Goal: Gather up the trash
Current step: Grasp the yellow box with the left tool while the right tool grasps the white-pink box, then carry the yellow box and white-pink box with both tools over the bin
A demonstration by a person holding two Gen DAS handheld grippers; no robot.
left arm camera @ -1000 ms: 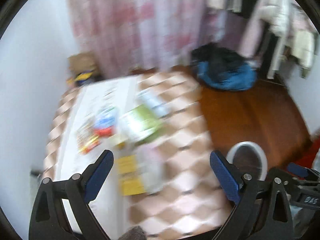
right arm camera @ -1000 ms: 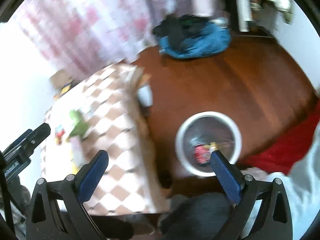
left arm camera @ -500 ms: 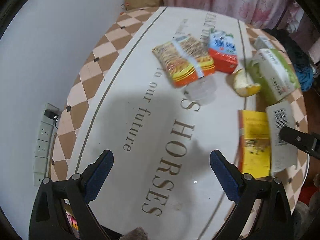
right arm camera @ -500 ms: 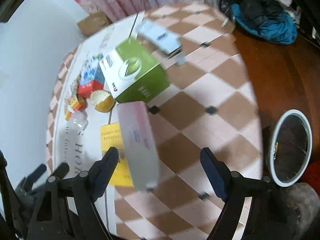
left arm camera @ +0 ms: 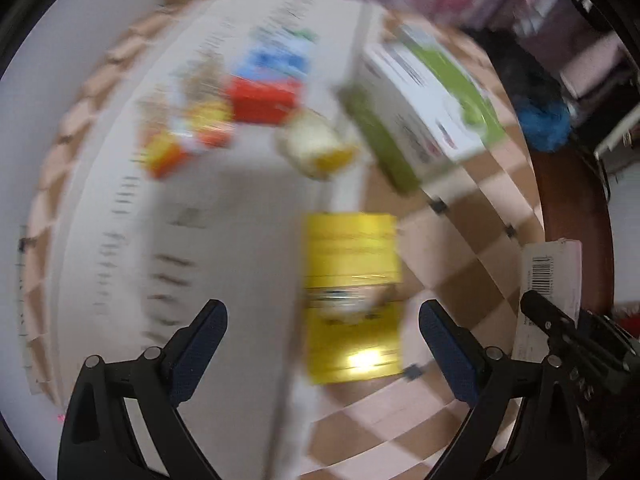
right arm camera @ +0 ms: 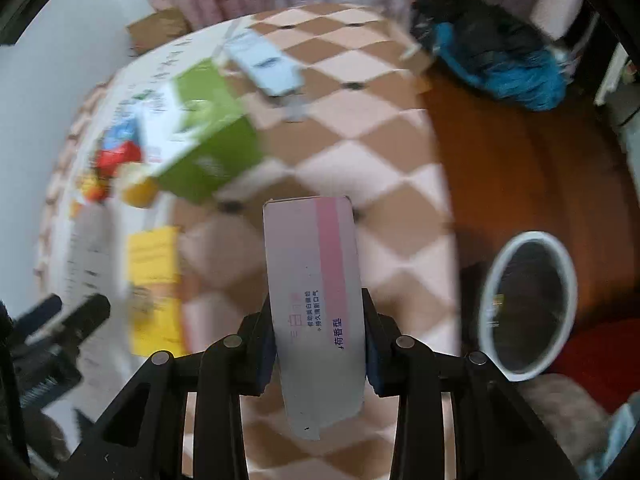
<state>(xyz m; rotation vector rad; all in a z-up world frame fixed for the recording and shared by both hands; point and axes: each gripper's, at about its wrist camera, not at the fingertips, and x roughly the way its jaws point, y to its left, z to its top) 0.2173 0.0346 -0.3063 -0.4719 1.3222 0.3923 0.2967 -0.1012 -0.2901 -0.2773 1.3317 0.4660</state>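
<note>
Right gripper [right arm camera: 320, 336] clenched on long grey carton [right arm camera: 316, 292] with pink stripe and printed text, left gripper [left arm camera: 322, 344] spread wide above yellow packet [left arm camera: 352, 300], white-rimmed bin [right arm camera: 530, 308] right.

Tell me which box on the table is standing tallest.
The green-and-white box. It stands as a bulky carton, while the yellow box and pale blue box lie flat.

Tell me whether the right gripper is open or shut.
Shut. The right gripper is clamped on the pink-striped white box: both fingers press against the box's sides, and its far end sticks out above the checkered table.
</note>
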